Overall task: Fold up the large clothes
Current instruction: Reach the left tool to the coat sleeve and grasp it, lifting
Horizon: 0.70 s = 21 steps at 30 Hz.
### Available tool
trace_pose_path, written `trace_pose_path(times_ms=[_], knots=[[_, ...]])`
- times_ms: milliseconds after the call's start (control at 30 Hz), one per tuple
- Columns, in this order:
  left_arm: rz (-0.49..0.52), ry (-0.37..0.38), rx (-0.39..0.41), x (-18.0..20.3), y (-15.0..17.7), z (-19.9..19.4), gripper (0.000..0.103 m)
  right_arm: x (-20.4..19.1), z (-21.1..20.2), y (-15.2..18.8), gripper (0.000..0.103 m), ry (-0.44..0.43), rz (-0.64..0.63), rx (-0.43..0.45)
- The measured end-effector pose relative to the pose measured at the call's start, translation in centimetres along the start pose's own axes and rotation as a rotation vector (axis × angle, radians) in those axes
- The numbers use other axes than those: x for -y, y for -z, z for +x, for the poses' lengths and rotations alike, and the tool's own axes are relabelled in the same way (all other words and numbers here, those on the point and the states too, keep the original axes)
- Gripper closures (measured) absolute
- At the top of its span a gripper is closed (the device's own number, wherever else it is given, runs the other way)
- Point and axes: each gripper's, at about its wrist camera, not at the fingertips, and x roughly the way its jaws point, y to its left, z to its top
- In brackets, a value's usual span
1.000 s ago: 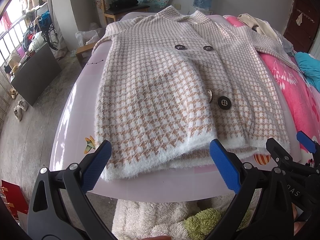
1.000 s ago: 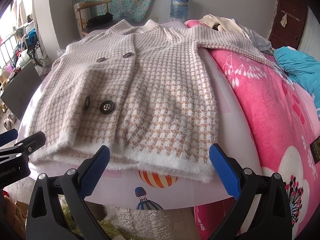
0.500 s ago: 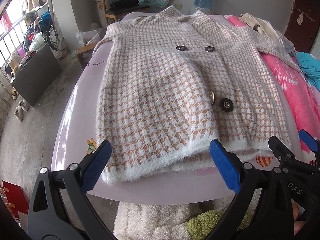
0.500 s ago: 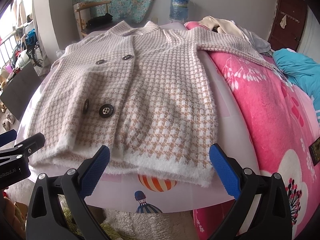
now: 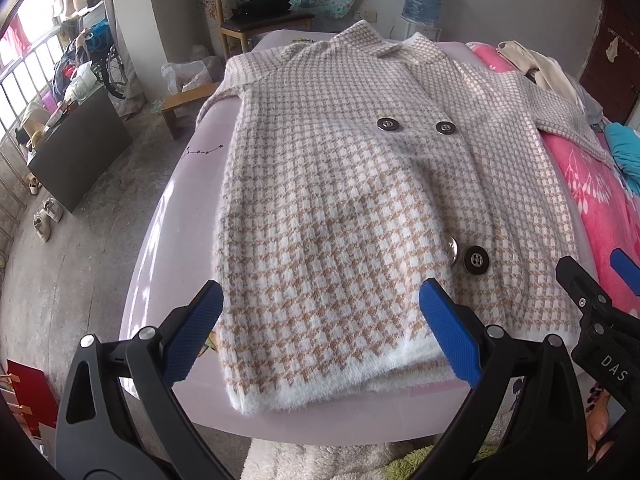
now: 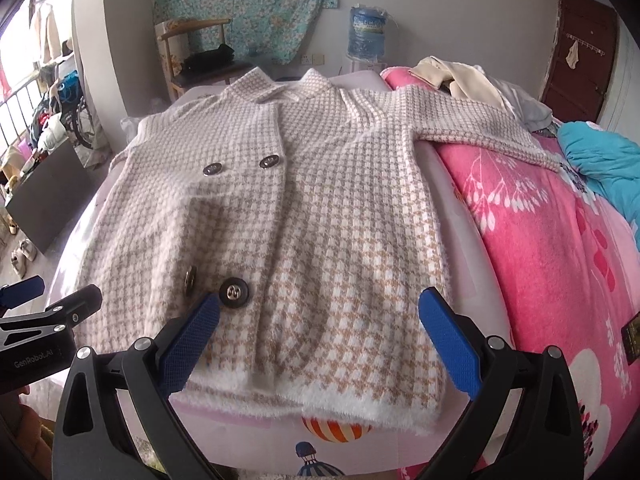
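Both wrist cams sit low at the foot of the bed (image 5: 168,240), looking forward and slightly down along their own blue fingers toward the far wall. Left cam is over the coat's (image 5: 340,208) left hem corner, close in; right cam over the right hem, equally near. Shared: the whole coat, chair (image 6: 192,60), water jug (image 6: 366,34) (each cam also catches the other tool at frame edge).

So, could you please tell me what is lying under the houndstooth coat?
The houndstooth coat lies on a pale lilac sheet with balloon prints showing below the hem. What the coat itself covers is hidden.
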Motion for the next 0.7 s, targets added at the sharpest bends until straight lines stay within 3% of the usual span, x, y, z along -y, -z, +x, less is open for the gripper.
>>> trace_pose_path(times_ms=[433,700], knots=[[-0.034,-0.016,-0.010,-2.4,-4.4,2.3,0.008,-1.8,2.3,-5.0,0.006,0.044,-0.054,0.028],[-0.038,-0.009,0.005,-3.4,-6.5,4.1,0.008,-3.4,5.2,-7.4,0.006,-0.004,-0.092,0.012]])
